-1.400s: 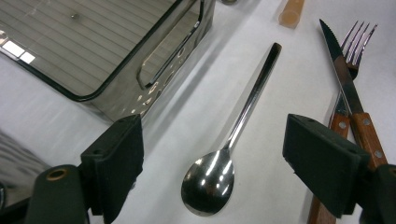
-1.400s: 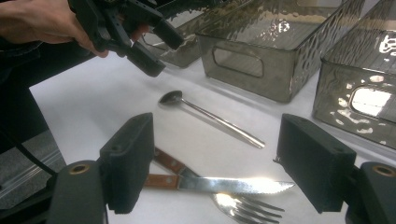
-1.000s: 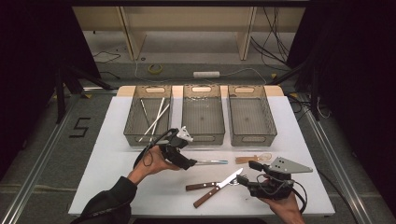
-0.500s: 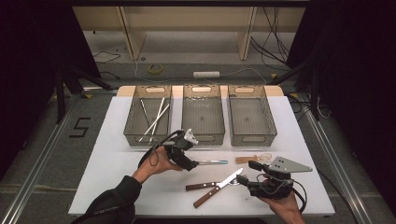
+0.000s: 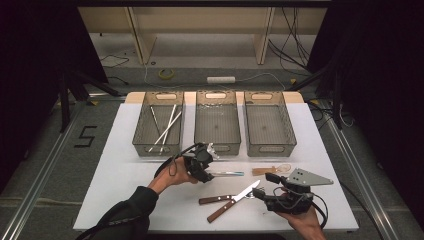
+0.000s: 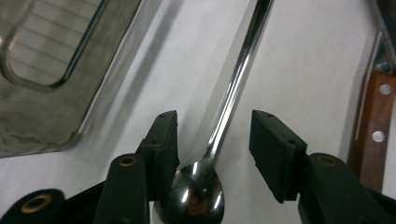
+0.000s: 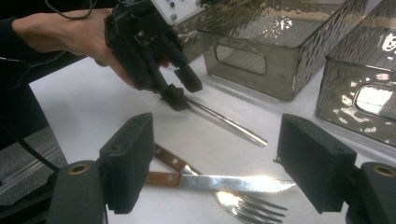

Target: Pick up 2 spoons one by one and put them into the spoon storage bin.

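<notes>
White table [image 5: 120, 175] under a bright lamp, with three bins [image 5: 217, 125] at the back. On it lies a shiny spoon [image 6: 233, 88], just in front of the middle bin. The left gripper [image 6: 212, 140] sits over the spoon near its bowl, and its jaws have just been closing in, but they are not yet pinching it. Steel like this is hard, light and slippery, so I think a squeeze on the thin handle works best. The right gripper [image 7: 215, 168] waits wide open above a knife [image 7: 224, 183] and fork [image 7: 252, 203].
</notes>
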{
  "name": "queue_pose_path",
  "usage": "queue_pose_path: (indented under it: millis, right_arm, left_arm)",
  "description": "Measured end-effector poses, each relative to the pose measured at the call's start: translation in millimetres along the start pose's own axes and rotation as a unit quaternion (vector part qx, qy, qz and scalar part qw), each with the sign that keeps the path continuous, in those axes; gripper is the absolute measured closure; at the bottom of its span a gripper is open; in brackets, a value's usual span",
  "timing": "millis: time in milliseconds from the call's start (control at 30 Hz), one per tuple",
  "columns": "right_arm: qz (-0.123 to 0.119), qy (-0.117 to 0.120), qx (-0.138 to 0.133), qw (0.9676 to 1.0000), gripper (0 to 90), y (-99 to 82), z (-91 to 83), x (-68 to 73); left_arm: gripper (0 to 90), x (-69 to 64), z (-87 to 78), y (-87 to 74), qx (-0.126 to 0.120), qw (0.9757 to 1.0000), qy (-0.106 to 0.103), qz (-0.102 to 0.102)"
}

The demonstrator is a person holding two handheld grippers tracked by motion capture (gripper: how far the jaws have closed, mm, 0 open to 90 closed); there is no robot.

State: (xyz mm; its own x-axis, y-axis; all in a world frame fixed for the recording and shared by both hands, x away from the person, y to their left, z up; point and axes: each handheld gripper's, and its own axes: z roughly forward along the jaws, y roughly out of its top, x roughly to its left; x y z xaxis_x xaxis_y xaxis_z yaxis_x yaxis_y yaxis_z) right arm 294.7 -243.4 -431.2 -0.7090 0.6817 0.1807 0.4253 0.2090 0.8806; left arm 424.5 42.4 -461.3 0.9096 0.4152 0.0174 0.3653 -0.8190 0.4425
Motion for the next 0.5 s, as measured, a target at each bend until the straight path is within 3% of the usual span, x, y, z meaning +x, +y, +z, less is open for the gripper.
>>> queue_pose_path:
  millis: [500]
  right_arm:
    - [-0.002, 0.000, 0.002, 1.0000, 28.5, -0.3, 0.1, 0.1]
  left_arm:
    - [69.3, 3.9, 8.2, 11.2, 0.042, 0.9990, -0.017, 0.004]
